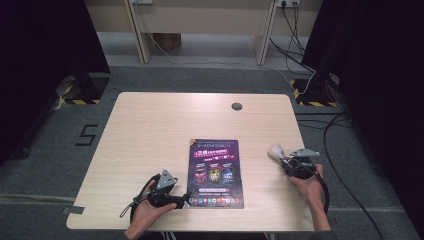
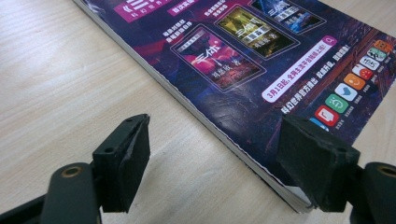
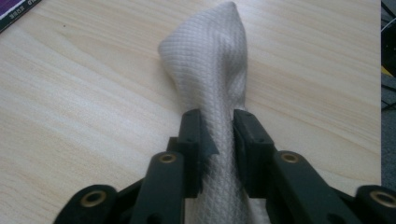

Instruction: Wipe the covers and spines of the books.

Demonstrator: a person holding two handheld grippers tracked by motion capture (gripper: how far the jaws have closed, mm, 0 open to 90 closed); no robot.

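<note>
At the desk's (image 1: 150, 125) right, the right claw (image 3: 218, 135) pinches a white cloth (image 3: 210, 56), probably for wiping; the left claw (image 2: 219, 154) gapes beside the booklet (image 2: 243, 70).

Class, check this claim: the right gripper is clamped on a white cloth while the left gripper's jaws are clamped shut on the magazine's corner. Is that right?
Not quite. The left gripper has its jaws apart, straddling the corner of the magazine without pressing it, as the left gripper view shows. The right gripper is indeed clamped on the white cloth.
</note>
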